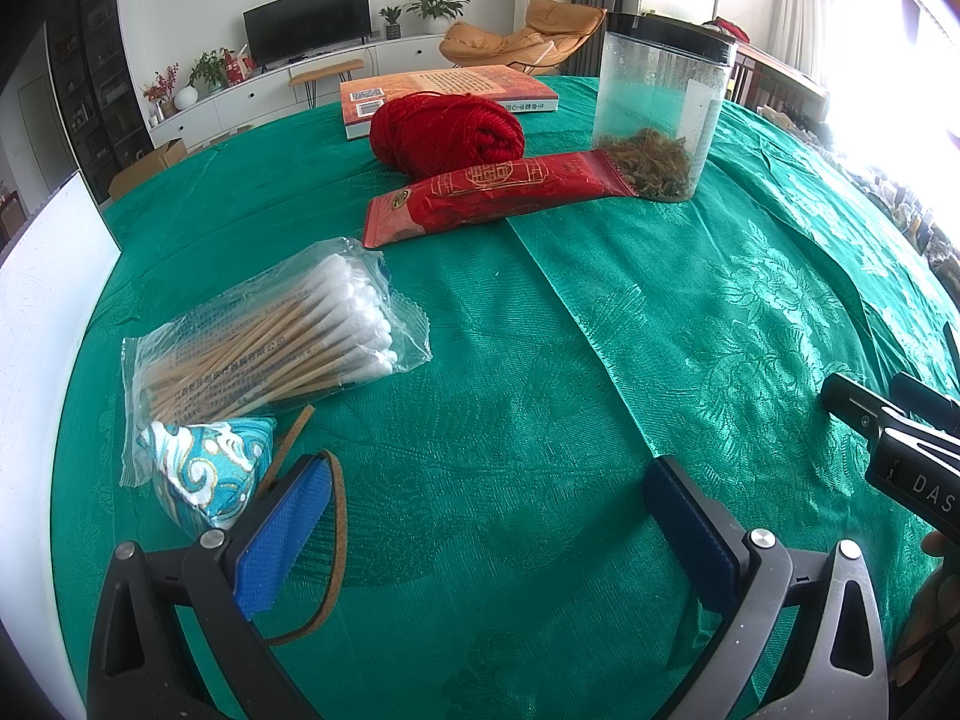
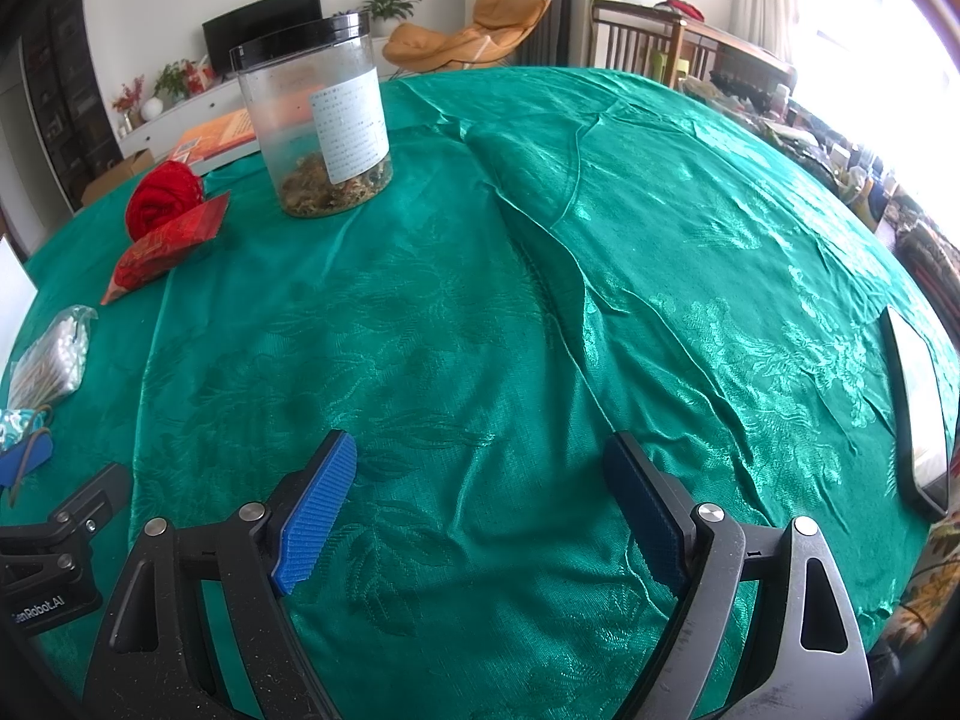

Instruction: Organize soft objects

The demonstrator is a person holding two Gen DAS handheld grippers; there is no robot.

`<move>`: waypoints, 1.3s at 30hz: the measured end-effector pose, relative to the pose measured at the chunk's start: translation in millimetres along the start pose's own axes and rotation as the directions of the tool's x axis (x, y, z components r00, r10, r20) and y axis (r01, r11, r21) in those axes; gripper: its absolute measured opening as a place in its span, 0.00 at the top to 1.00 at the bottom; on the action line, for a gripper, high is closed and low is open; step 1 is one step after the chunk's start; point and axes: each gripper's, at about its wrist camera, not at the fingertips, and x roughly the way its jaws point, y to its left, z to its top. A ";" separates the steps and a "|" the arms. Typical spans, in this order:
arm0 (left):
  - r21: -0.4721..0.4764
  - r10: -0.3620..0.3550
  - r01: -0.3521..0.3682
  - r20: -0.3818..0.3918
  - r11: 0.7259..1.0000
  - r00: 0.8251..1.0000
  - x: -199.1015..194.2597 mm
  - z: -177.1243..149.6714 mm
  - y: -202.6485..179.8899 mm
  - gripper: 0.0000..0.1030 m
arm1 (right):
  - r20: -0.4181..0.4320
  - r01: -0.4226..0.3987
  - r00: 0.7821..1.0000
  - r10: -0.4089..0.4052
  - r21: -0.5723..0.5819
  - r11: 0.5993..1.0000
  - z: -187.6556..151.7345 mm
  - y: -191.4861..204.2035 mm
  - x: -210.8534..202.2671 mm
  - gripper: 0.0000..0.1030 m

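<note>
On the green tablecloth, a red yarn ball lies beside a red foil packet. Nearer, on the left, lies a clear bag of cotton swabs. A small blue patterned pouch with a brown cord rests just left of my left gripper, which is open and empty. The cord loops past its left finger. My right gripper is open over bare cloth, holding nothing. In the right wrist view the yarn ball, packet and swab bag sit far left.
A clear plastic jar with a black lid and dried bits stands behind the packet. A book lies behind the yarn. A white board stands at the left edge. A phone lies at the cloth's right edge.
</note>
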 end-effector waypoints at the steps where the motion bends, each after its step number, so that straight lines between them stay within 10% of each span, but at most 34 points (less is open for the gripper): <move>1: 0.000 0.000 0.000 0.000 1.000 1.000 -0.1 0.0 -0.3 0.00 | 0.000 0.000 1.000 0.000 0.000 1.000 0.2 -0.6 0.1 0.15; 28: 0.087 -0.073 0.086 -0.146 0.993 0.987 -47.4 -54.2 24.5 0.00 | 0.000 -0.001 1.000 0.001 0.000 1.000 0.2 0.0 0.5 0.15; 33: 0.021 -0.040 0.041 -0.061 0.999 0.997 -69.2 -22.2 56.8 0.00 | 0.000 -0.001 1.000 0.001 -0.001 1.000 0.2 0.2 0.6 0.15; 39: 0.302 0.031 0.009 -0.129 0.953 0.991 -56.6 42.7 48.0 0.00 | 0.000 -0.001 1.000 0.001 -0.001 1.000 0.4 -0.3 0.6 0.15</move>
